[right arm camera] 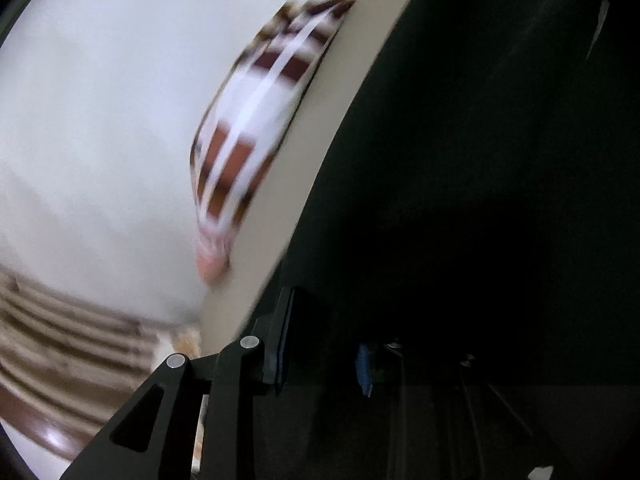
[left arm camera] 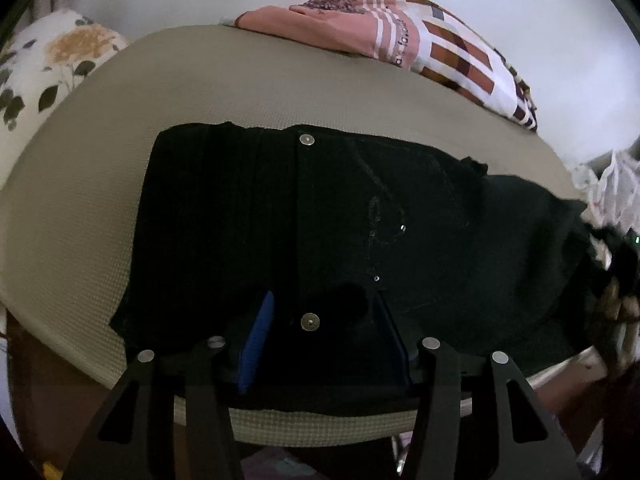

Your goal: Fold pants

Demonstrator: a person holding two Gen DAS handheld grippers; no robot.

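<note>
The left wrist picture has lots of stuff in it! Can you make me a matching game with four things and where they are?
Things:
1. black denim pants
2. white pillow with yellow flowers
3. pink and brown checked folded cloth
4. brass round button

Places:
A. far edge of the beige mat, toward the right
B. between the fingers of the left hand-held gripper
C. spread flat across the middle of the mat
D. off the mat, at the left edge of the picture

Pairs: 1-C, 2-D, 3-A, 4-B
</note>
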